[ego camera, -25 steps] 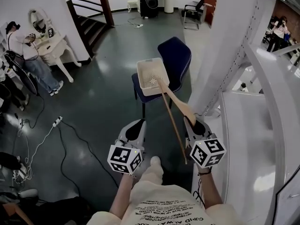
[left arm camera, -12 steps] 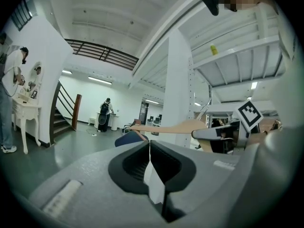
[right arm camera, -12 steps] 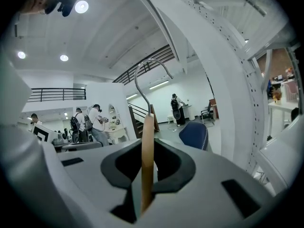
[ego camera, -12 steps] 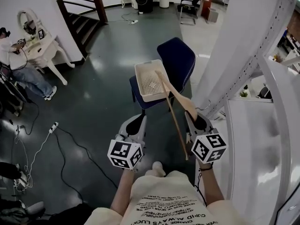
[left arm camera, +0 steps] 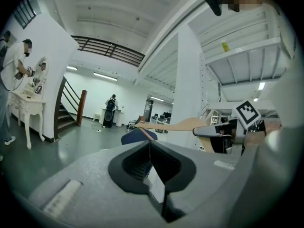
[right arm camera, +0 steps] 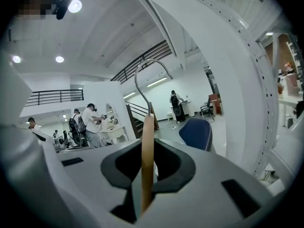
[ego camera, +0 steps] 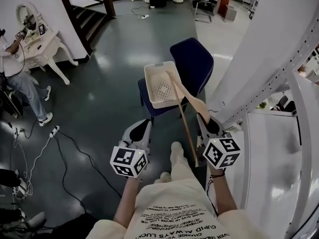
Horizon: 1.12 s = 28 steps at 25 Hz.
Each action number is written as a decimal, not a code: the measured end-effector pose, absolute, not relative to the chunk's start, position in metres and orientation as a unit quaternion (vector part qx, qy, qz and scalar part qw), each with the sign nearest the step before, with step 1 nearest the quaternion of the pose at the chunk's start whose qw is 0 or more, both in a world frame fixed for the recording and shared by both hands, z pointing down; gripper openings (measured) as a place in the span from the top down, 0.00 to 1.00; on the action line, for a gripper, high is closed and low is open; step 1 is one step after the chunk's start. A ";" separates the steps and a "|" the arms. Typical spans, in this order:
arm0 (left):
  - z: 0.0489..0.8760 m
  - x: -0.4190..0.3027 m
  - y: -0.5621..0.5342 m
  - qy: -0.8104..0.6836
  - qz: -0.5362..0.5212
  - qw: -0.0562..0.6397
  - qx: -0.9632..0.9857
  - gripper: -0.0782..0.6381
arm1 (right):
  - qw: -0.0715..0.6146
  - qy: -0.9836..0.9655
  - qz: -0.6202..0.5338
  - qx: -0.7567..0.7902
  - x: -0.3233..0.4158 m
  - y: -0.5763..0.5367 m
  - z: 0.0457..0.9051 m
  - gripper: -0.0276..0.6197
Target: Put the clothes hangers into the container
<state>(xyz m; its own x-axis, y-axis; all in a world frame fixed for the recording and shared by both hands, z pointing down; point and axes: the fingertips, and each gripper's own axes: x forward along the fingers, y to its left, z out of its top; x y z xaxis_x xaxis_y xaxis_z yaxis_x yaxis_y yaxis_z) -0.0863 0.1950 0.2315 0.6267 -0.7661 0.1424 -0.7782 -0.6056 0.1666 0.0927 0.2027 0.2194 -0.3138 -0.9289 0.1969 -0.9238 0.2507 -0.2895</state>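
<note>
A wooden clothes hanger (ego camera: 195, 107) with a metal hook (right arm camera: 142, 75) is held by my right gripper (ego camera: 209, 126), whose jaws are shut on its flat body (right arm camera: 147, 165). Its long bar (ego camera: 184, 123) slants up toward a cream perforated basket (ego camera: 160, 83) that rests on a blue chair (ego camera: 193, 59) ahead. My left gripper (ego camera: 137, 133) is level beside the right one, its jaws closed together with nothing between them (left arm camera: 149, 144). In the left gripper view the hanger (left arm camera: 175, 126) and right gripper (left arm camera: 213, 132) show at the right.
A white slanted steel beam (ego camera: 259, 59) and white platform (ego camera: 269, 148) stand close on the right. Cables and a power strip (ego camera: 52, 131) lie on the dark floor at left. A white dressing table (ego camera: 42, 46) with a person beside it stands at far left, stairs (ego camera: 92, 9) behind.
The person has stepped forward, with a foot now showing between the grippers, and the floor items at left have slid back. Both grippers keep their pose, the hanger still gripped.
</note>
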 end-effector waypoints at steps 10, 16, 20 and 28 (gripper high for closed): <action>0.249 -0.072 0.091 -0.451 0.045 0.138 0.881 0.86 | -0.001 0.801 -0.208 -0.562 0.103 0.094 0.231 0.87; 0.275 -0.072 0.023 -0.471 0.058 0.183 0.861 0.86 | -0.021 0.802 -0.238 -0.548 0.110 0.020 0.252 0.87; 0.302 -0.069 -0.019 -0.484 0.066 0.205 0.848 0.86 | -0.031 0.801 -0.263 -0.537 0.115 -0.026 0.281 0.87; 0.349 -0.059 -0.079 -0.496 0.084 0.256 0.825 0.86 | -0.059 0.797 -0.300 -0.521 0.121 -0.094 0.324 0.88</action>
<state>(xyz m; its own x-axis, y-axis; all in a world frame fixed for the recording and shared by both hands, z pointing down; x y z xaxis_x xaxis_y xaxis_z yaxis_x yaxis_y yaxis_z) -0.0587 -0.0788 0.3489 0.4938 -0.7756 0.3932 -0.8620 -0.3771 0.3389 0.1210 -0.0940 0.3239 -0.4497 -0.7952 0.4067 -0.8662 0.2773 -0.4156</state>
